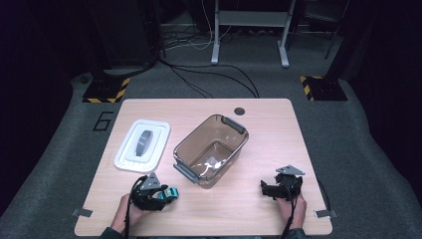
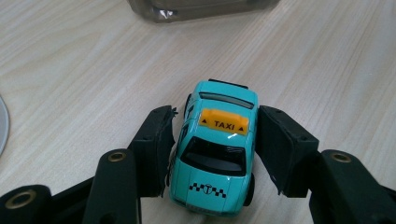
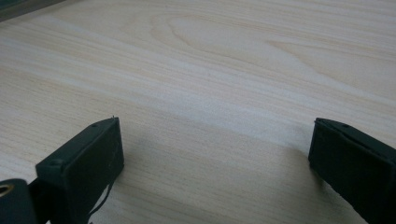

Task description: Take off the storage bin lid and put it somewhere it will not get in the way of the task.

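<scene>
A wooden table [image 1: 259, 124] was observed bearing an empty clear bin [image 1: 211, 149] at centre, with its white lid [image 1: 143, 146] laid to the left. The teal toy taxi [image 2: 215, 147] was found pinched between the jaws of the left gripper [image 1: 149, 191], its long axis running along them, just beside the bin's near corner. The right gripper [image 1: 282, 186] was noted with jaws spread over bare tabletop, farther from the taxi.

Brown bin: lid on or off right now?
Off. The brown bin stands open-topped; its white lid lies flat on the table beside it.

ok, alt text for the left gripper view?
A teal toy taxi with a yellow TAXI roof sign sits between the left gripper's two black jaws, on a light wooden table. The edge of a clear plastic bin shows at the top.
</scene>
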A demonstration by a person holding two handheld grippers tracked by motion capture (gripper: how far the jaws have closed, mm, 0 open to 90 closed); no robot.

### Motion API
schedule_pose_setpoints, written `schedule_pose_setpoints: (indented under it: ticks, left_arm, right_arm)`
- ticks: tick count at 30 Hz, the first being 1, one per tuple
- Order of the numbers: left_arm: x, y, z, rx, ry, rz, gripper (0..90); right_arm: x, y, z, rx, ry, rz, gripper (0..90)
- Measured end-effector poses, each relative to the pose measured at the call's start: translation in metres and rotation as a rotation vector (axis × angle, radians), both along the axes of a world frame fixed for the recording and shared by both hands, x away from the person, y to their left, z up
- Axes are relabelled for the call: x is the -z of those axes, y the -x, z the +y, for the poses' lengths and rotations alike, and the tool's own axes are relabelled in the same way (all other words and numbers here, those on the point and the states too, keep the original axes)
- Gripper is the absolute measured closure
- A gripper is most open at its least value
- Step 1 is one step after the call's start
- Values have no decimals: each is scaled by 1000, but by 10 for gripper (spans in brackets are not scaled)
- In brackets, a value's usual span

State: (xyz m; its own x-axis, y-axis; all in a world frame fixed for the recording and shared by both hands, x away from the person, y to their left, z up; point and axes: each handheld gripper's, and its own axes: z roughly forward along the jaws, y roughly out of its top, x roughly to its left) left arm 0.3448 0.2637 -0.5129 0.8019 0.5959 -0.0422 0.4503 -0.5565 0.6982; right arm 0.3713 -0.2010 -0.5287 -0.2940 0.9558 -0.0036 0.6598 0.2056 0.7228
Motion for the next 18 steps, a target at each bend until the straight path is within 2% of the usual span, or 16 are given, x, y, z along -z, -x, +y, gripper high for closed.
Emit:
schedule_pose_setpoints:
  ticks: [4,7,9,15,18]
  left_arm:
    - [3,-1,-1,11,-22,20,360]
    - [3,1,-5,13,-42,-5,445]
    - [4,1,-5,17,-36,-11,488]
    - [5,2,-5,14,-26,-19,495]
    - [3,1,-5,17,-30,-8,496]
  right_arm:
    - [0,0,0,1,-1,2,24]
    - [0,0,0,-2,-1,-1,24]
    - [0,0,0,-1,1,-1,24]
    - [0,0,0,2,-1,0,25]
    - [0,0,0,0,0,-1,25]
